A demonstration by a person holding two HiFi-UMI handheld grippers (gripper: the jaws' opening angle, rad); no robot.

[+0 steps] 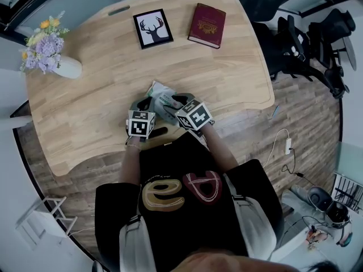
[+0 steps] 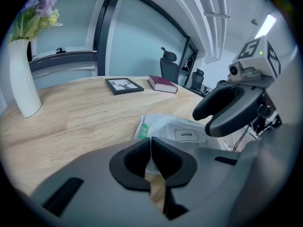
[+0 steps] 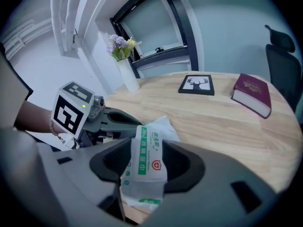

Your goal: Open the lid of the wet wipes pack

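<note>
We judge the task barely started. The wet wipes pack (image 1: 161,97) lies near the front edge of the wooden surface (image 1: 96,112), just in front of the person. Its flap lid, marked by the OPEN label (image 2: 186,135), looks flat and sealed. Both claws are on the pack, so steadying it looks done. Finding the edge of the flap and peeling it back are left.

At far left a white vase of flowers (image 1: 57,61) stands well apart from the work.

Next comes the left claw (image 2: 150,143). In the left gripper view its jaws are pressed together. They appear to pinch a thin fold of the pack's near edge, and white film shows in the slit just below the tips. The label sits beyond and to the right of this grip, not in it.

The right claw (image 3: 146,148) comes in from the other side. Its jaws stand partly apart and clamp one end of the pack, which is squeezed upright between them with its green and white print facing the camera. That end is lifted a little off the wood.

Farther back, a framed deer picture (image 1: 153,28) and then a red book (image 1: 207,25) lie untouched.
</note>
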